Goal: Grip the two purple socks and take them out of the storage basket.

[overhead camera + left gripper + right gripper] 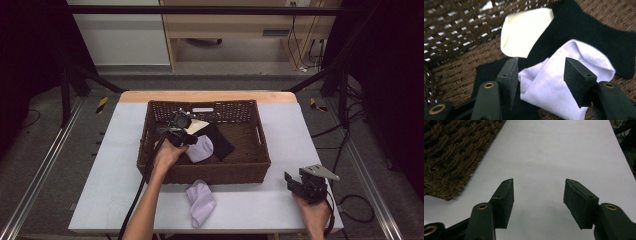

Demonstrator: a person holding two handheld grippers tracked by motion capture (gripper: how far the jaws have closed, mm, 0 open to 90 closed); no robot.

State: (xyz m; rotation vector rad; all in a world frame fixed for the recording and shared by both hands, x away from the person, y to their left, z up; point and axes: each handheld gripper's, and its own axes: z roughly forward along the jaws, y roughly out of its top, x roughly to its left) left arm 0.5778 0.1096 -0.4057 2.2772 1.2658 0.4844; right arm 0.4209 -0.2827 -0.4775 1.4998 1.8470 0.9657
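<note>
Left gripper view puts my left gripper [540,72] inside the wicker basket [454,62], jaws spread and straddling the lavender sock [564,82], which lies on a black cloth [589,32] just beyond the pads, its length running away to my right. My right gripper [537,200], also spread, idles over bare table [554,147], well off, so I judge the left hand takes this.
</note>
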